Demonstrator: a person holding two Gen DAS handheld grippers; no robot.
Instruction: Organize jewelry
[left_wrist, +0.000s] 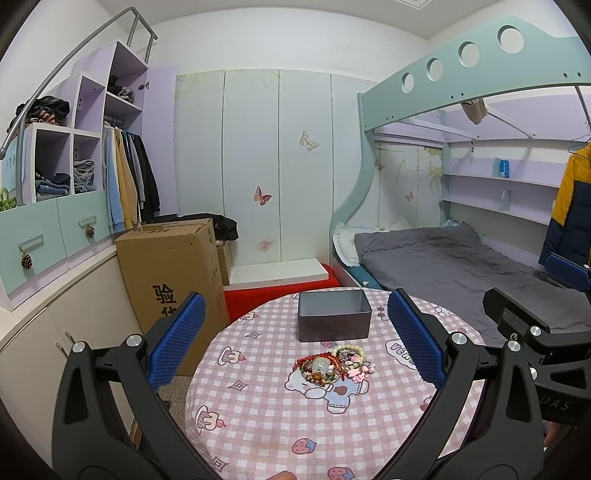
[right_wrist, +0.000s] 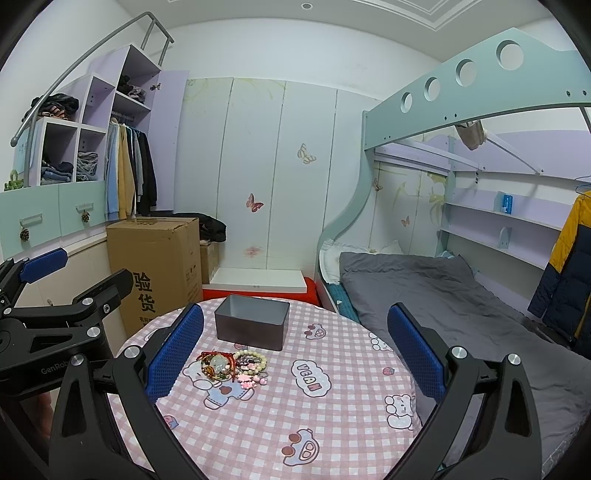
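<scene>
A heap of bracelets (left_wrist: 334, 363) lies near the middle of the round table (left_wrist: 258, 424) with its pink checked cloth, a red-cord piece on the heap's left and pale beads and pink charms on its right, and just behind it toward the far edge stands a grey metal box (left_wrist: 334, 314), open at the top and apart from the heap. The left gripper (left_wrist: 295, 339) hangs above the near edge with its blue fingers spread wide and nothing between them. The right gripper (right_wrist: 295, 349) hangs beside it, likewise spread wide and grasping nothing.
</scene>
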